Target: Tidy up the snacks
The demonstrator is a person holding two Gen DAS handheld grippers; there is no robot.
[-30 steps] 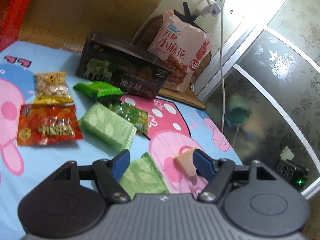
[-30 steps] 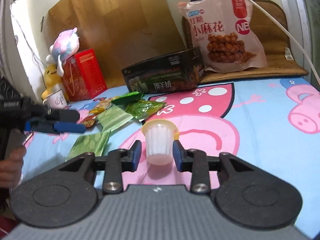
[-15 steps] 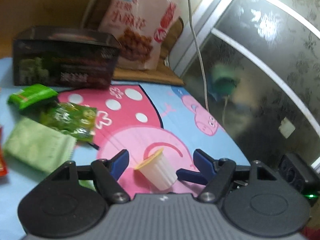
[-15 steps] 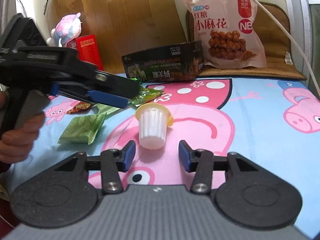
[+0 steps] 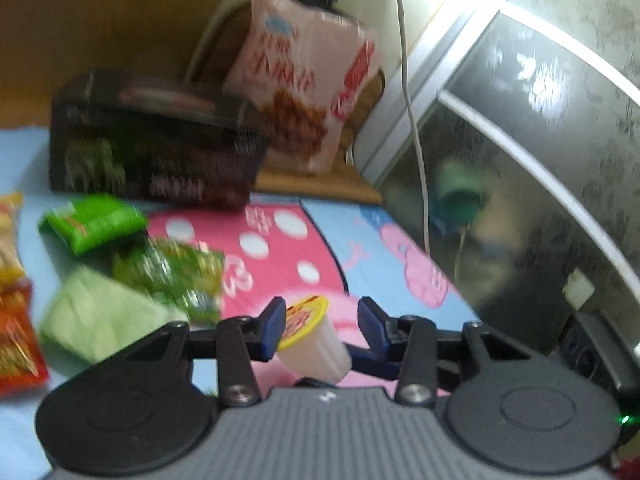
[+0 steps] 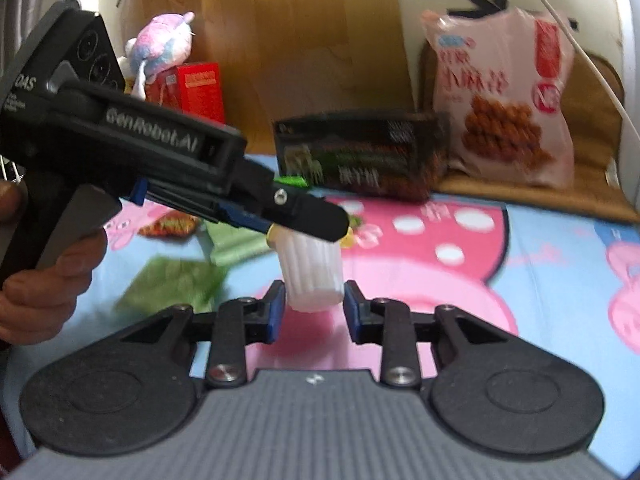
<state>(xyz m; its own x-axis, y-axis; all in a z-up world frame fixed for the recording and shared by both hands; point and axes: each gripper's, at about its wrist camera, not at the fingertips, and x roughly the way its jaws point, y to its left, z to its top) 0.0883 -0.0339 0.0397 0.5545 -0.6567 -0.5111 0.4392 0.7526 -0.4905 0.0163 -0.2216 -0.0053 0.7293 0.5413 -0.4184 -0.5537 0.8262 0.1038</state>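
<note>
Setting: a home, most likely a bedroom. Work surface is a bed sheet (image 6: pixel 540 240) printed with pink cartoon pigs on light blue. A wooden headboard (image 6: pixel 304 40) stands behind it, against a white wall. A pastel plush toy (image 6: pixel 160 44) sits atop a red box (image 6: pixel 200 88) in the corner. A frosted patterned glass sliding door (image 5: pixel 560 140) runs along one side; a white cable (image 5: pixel 412 120) hangs down beside it.

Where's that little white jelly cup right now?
The jelly cup sits between both grippers' fingers over the pink cartoon sheet, right of the green snack packets.
</note>
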